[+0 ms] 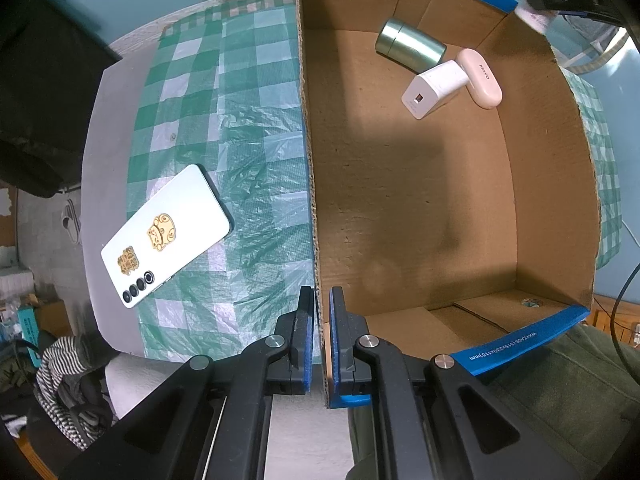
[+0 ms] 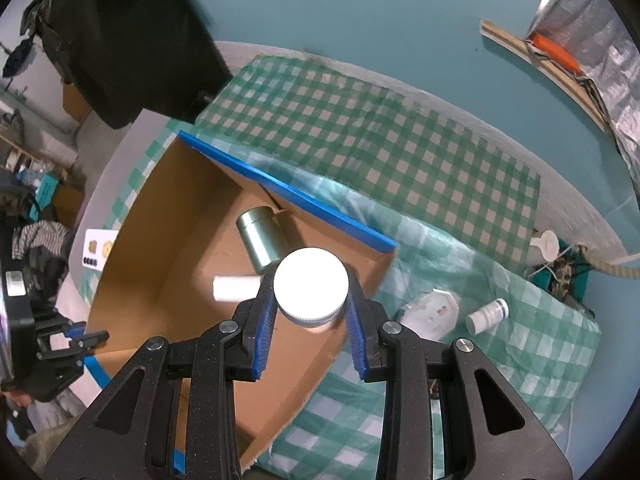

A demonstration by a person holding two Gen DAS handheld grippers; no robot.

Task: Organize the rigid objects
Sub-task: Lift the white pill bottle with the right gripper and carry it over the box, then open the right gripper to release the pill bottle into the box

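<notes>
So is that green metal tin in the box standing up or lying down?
Lying down. The green tin rests on its side on the floor of the box, beside the white charger; the right wrist view shows the same.

Green-checked cloth (image 1: 240,92), brown box (image 1: 420,200), perhaps silver-green tin (image 1: 410,45).

Open brown corrugated cardboard box (image 1: 420,200): matt, rough. Pale green cylindrical tin (image 1: 410,45): brushed metal sheen. White charger block (image 1: 434,89): smooth plastic. Green checked table cover (image 1: 248,128): thin crinkled plastic, glossy. White phone back (image 1: 168,234): smooth, glossy.
</notes>
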